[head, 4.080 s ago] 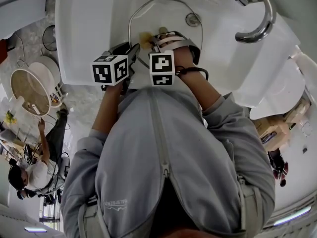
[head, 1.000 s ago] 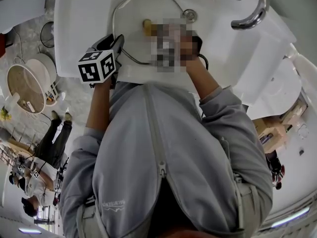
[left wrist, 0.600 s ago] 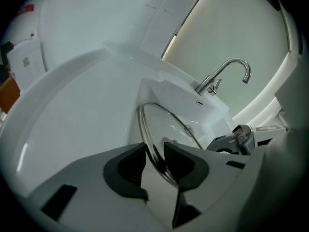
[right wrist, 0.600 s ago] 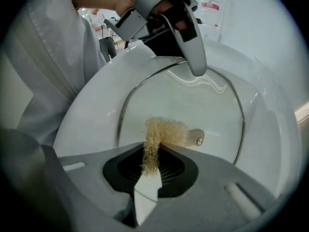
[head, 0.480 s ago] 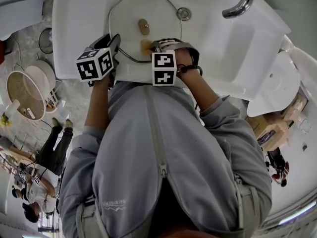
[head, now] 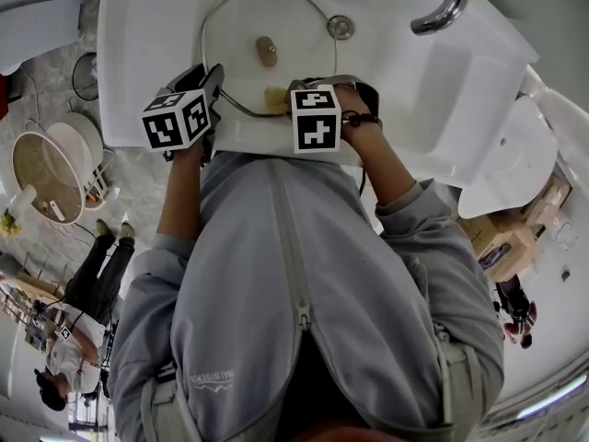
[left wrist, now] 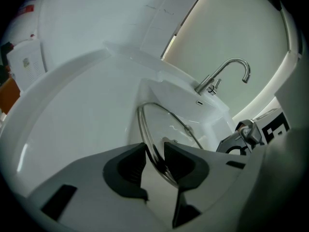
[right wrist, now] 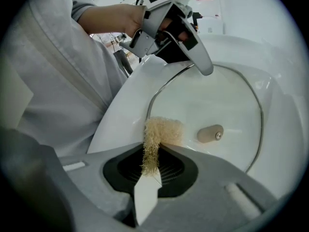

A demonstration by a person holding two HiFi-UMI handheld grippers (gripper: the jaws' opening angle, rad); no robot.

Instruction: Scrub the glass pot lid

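In the head view, a white sink point(head: 138, 53) fills the top of the frame, with a shiny tap point(head: 444, 9) at the upper right and a round drain point(head: 340, 28) beside it. The glass lid point(head: 239, 26) sits in the sink bowl at the upper middle, and its tan knob point(head: 266, 51) is near its middle. The left gripper point(head: 214, 83) is at the lid's left edge, and the right gripper point(head: 282, 99) is at the lid's lower edge with a tan scrub pad point(head: 274, 99) touching the glass. A gray jacket point(head: 304, 293) fills the bottom half. In the left gripper view, the two dark fingers point(left wrist: 128, 166) are closed tight on the rim of the glass lid point(left wrist: 166, 129) in the lower middle, and the lid stands up on its edge. In the right gripper view, the fingers point(right wrist: 181, 170) at the bottom are pinched shut on the scrub pad point(right wrist: 157, 137), and its fluffy end lies on the lid point(right wrist: 217, 100) just left of the knob point(right wrist: 210, 133). The left gripper point(right wrist: 195, 64) grips the lid's rim at the top of the frame.
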